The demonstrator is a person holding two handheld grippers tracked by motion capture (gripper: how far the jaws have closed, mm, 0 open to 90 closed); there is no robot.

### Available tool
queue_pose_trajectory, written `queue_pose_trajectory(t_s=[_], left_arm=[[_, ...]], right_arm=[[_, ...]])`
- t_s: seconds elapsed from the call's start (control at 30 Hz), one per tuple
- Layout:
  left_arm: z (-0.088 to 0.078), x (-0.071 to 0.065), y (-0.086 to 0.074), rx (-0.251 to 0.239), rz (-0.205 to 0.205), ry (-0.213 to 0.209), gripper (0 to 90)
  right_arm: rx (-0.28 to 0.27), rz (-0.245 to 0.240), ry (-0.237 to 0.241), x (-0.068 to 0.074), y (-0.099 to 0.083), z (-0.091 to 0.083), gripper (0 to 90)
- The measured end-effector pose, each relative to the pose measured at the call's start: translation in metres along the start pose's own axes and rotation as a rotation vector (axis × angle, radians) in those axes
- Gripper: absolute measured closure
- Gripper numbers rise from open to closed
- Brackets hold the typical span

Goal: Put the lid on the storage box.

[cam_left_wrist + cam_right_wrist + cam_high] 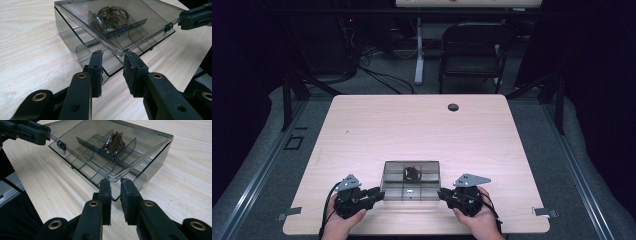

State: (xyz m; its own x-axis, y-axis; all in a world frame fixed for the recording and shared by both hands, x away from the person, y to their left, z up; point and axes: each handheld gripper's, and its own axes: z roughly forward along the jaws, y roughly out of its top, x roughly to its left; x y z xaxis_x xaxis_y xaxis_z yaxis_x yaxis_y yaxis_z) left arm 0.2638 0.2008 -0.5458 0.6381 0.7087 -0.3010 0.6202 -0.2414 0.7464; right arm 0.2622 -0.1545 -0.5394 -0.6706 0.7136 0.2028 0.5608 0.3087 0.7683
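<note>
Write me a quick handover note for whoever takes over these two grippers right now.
Left gripper: jaws slightly apart at a near corner of the lid, pads not visibly pressing.
Right gripper: the same at the other near corner.
Smoky clear compartment box sits near the front edge of the table, between both grippers. Its lid is lifted part way on the near side. A brown wire bundle lies in a far compartment.
Done: lid cracked open.
Left: probably swing the lid fully open; grip looks unsure, so re-seat first.

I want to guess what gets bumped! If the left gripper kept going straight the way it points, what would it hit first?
Most likely the near corner of the clear lid on the smoky plastic box. The left gripper has that corner right ahead of its fingers, already about touching.
</note>
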Motion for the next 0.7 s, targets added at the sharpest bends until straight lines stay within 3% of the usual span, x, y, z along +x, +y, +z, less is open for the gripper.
queue_pose_trajectory(t_s=[0.33, 0.7], left_arm=[[0.0029, -0.0025, -0.0022, 0.011, 0.022, 0.025, 63.1], [0.0055, -0.0032, -0.0037, 0.023, 0.028, 0.021, 60.4]], right_arm=[[0.009, -0.004, 0.0, 0.0024, -0.0028, 0.0036, 74.8], [0.019, -0.016, -0.01, 0.0031, -0.0042, 0.0053, 70.7]])
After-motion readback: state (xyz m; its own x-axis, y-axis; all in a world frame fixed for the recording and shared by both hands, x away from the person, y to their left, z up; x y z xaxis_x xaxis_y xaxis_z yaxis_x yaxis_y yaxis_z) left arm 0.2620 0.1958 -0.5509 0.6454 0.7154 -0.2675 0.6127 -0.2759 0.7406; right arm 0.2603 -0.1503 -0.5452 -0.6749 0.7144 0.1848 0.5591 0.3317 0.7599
